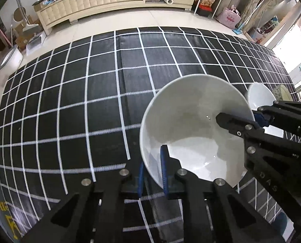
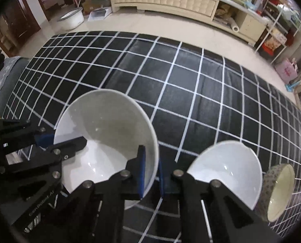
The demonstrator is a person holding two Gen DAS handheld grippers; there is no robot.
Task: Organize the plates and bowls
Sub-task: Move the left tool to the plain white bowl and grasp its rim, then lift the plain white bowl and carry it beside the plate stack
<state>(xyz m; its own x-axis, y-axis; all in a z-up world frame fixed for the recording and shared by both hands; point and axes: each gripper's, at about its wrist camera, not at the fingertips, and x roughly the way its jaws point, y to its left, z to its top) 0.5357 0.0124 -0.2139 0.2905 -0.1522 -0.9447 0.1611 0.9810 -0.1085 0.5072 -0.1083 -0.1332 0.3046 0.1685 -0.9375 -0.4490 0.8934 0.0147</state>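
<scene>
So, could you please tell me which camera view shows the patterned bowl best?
The right wrist view: the patterned bowl shows its floral outer wall and cream inside, beside the small white bowl. The left wrist view catches only a distant sliver at the table's edge.

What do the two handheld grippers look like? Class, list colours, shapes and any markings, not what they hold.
Both the left gripper and the right gripper are matte black, built from angular linkage bars with triangular cut-outs and silver round bolts. Their fingers carry blue ribbed pads. White lettering runs along each body; the right one shows "DAS". No cables or sleeves are visible.
</scene>
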